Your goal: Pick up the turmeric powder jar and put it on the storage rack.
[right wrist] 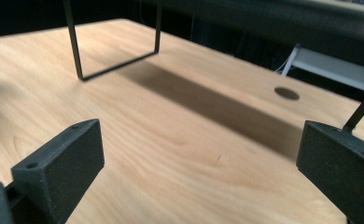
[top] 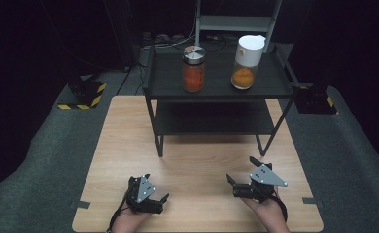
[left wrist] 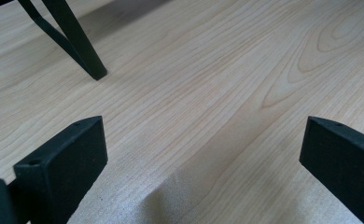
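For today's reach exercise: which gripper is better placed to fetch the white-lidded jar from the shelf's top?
Probably the right gripper. It lies open on the table below the white-lidded jar, which stands at the right of the shelf top. The left gripper, also open, sits farther across.

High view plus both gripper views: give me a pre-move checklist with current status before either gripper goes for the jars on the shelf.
1. Left gripper open and holding nothing: ok, jaws wide apart over bare wood in the left gripper view.
2. Right gripper open and holding nothing: ok, same in the right gripper view.
3. Both jars upright on the black shelf top: ok, the metal-lid jar and the white-lid jar stand apart from each other.
4. Lids seated: look on, tightness cannot tell.
5. Table between grippers and shelf free of obstacles: ok.
6. Jar contents: orange, identity cannot tell.
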`<state>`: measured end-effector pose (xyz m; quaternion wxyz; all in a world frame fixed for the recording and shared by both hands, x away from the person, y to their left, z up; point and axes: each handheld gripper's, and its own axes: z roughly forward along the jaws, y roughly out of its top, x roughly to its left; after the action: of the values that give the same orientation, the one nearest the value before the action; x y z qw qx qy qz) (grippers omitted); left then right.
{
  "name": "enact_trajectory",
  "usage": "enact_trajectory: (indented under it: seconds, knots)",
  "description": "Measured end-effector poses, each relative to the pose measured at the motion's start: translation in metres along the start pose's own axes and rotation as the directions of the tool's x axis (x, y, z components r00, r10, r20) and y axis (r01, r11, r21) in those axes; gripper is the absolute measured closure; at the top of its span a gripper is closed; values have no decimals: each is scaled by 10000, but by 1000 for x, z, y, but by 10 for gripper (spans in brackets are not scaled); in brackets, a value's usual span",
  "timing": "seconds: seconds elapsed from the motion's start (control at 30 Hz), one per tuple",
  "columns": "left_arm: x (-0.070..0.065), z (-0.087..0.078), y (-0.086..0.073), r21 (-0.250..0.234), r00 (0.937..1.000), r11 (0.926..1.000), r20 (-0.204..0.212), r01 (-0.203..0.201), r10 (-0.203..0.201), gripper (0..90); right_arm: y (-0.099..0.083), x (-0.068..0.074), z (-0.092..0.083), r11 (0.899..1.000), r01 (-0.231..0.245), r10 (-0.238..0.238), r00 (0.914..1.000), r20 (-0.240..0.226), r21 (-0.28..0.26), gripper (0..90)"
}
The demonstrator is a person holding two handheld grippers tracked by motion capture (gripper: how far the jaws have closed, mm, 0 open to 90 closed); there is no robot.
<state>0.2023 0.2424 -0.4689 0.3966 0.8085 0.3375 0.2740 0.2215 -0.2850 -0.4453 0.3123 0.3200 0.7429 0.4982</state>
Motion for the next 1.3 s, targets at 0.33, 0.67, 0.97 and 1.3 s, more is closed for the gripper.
enact_trajectory:
  seconds: [0.33, 0.67, 0.97, 1.3]
  knots:
    - [-1, 0, 0, 24, 10000, 10000, -26, -39, 39, 11, -21, 1, 7, 9977, -181, 187, 9998, -84, 660, 3]
    - [-1, 1, 2, 114, 9999, 9998, -19, -140, 140, 11, -32, 5, 12, 9939, -5, 28, 9998, -202, 1104, 5]
    - [-3, 1, 3, 150, 9999, 9998, -131, -92, 94, 11, -34, 9, 12, 9934, 45, -50, 10000, 43, 1149, 15]
    - [-8, 2, 5, 281, 9989, 9989, -241, -387, 394, 11, -28, 19, 14, 9860, 553, -608, 9977, 303, 1574, 13]
